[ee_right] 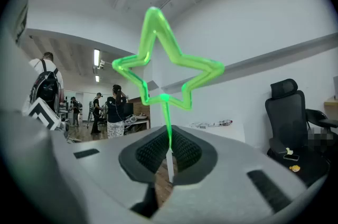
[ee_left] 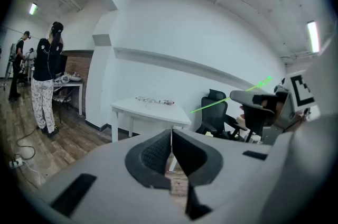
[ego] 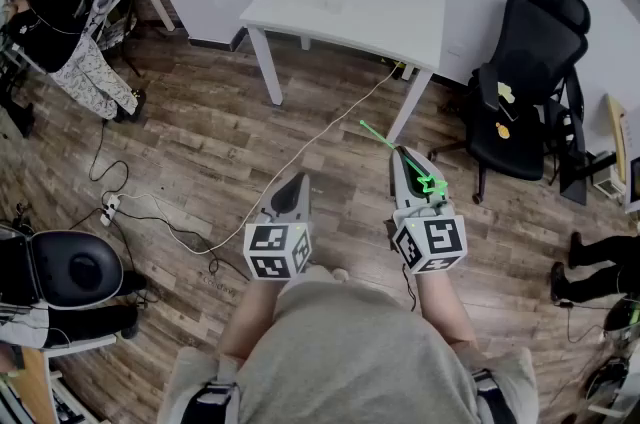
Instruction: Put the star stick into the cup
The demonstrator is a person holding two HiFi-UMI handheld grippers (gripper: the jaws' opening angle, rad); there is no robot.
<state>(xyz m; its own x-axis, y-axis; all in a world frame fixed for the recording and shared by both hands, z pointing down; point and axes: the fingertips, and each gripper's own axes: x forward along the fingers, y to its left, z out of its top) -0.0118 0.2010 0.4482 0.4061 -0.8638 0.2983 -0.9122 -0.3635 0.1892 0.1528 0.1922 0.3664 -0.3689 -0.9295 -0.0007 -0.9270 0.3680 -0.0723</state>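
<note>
My right gripper (ego: 400, 153) (ee_right: 169, 147) is shut on a bright green star stick (ego: 432, 184). Its star head (ee_right: 165, 62) stands up close to the camera, and the thin stem runs down between the jaws and pokes out ahead of them. From the left gripper view the same star stick (ee_left: 228, 101) shows at the right, slanting upward beside the right gripper. My left gripper (ego: 300, 179) (ee_left: 171, 139) is shut with nothing in it. Both grippers hang side by side over the wooden floor (ego: 210, 142). No cup shows in any view.
A white table (ego: 340, 7) stands ahead with small items along its far edge. A black office chair (ego: 525, 82) is at the right. Cables (ego: 250, 202) and a power strip (ego: 110, 207) lie on the floor. A person (ego: 60, 32) stands at the far left.
</note>
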